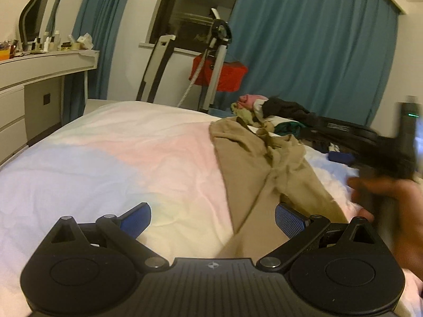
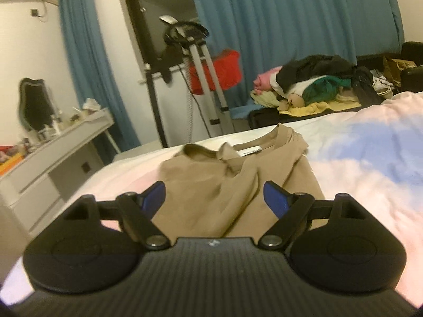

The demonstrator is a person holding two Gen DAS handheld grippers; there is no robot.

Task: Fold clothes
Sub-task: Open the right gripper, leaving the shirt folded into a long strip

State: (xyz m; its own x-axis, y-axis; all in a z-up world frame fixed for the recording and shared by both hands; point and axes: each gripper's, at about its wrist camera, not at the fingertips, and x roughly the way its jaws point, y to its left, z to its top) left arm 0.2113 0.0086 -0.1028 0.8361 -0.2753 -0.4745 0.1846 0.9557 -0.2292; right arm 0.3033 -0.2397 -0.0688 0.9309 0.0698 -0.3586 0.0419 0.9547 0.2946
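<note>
Tan shirt (image 2: 232, 185) between spread right tool (image 2: 214, 195) fingers.

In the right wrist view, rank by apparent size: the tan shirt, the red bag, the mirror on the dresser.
1. tan shirt, largest, though it lies nearest the camera.
2. red bag and mirror look about alike; fisheye and distance make ranking them unsure.
</note>
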